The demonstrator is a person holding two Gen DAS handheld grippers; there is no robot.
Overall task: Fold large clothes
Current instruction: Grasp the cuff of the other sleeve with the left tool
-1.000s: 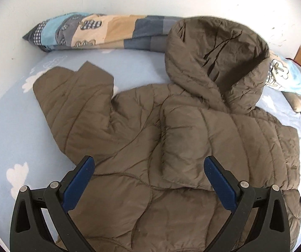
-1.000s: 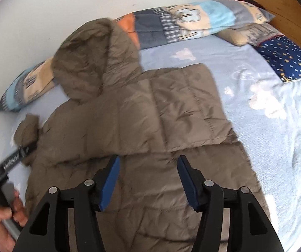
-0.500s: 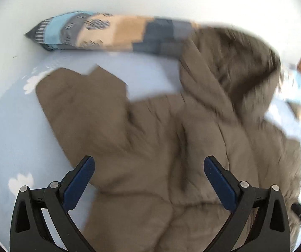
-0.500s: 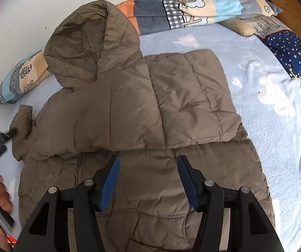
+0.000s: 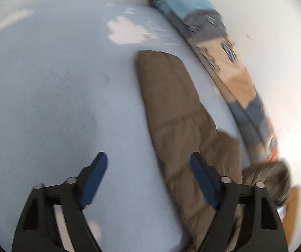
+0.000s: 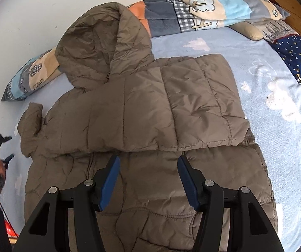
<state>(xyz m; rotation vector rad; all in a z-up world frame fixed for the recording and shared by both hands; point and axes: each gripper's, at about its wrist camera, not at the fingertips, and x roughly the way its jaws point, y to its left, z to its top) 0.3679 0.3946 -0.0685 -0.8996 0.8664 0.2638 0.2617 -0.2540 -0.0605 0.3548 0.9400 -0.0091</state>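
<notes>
- Open blue bedsheet is seen left of the jacket sleeve.
- The far side is blocked by a patchwork pillow and the wall.

Light: soft daylight is filling both views you are recording; no harsh glare.
Blur: your left wrist view is smearing, worst around the jacket sleeve and patchwork pillow.
Sharpness: your right wrist view is staying crisp on the jacket.
Edges: fisheye bending and dark corners are framing the jacket.

Both wrists downward — jacket shared.
</notes>
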